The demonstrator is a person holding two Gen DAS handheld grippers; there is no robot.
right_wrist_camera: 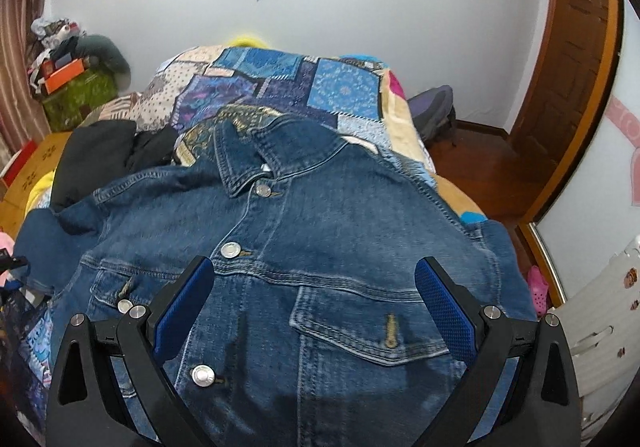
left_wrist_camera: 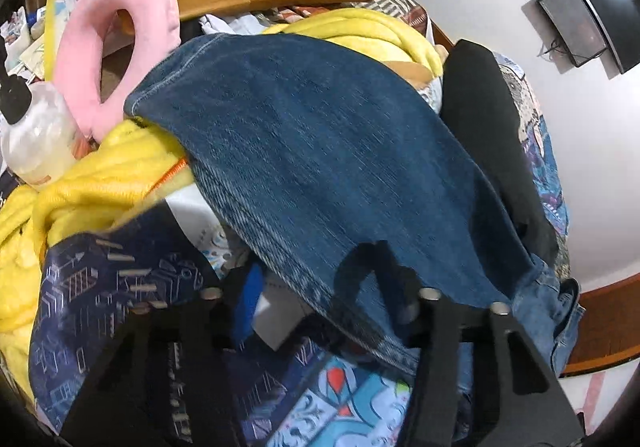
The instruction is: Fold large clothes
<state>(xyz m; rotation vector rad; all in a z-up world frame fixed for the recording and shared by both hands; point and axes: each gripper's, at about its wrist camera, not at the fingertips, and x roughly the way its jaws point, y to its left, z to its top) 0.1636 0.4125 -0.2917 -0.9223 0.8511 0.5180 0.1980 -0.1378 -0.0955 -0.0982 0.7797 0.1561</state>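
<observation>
A: How did the dark blue denim jacket (right_wrist_camera: 304, 247) look?

B: Spread front-up on the bed w/ the blue patchwork quilt (right_wrist_camera: 280, 87), collar toward the far wall, metal buttons done up, flap pockets showing. One sleeve (left_wrist_camera: 320, 167) lay stretched out over a yellow fluffy blanket (left_wrist_camera: 100, 175).

A: Hand-held grippers?

B: Right hand-held gripper (right_wrist_camera: 314, 303) wide open above the chest, blue pads either side of the pocket, nothing held. Left hand-held gripper (left_wrist_camera: 316, 287) straddled the sleeve edge, jaws partly closed. One finger sat under the denim, so couldn't tell if the pads pressed it.

A: Anything else unclear?

B: Jacket hem cut off at frame bottom. Left view blurred. Black garment (left_wrist_camera: 488, 135) beside the sleeve, shape hard to read. Pink plush cushion (left_wrist_camera: 120, 47) behind.
</observation>
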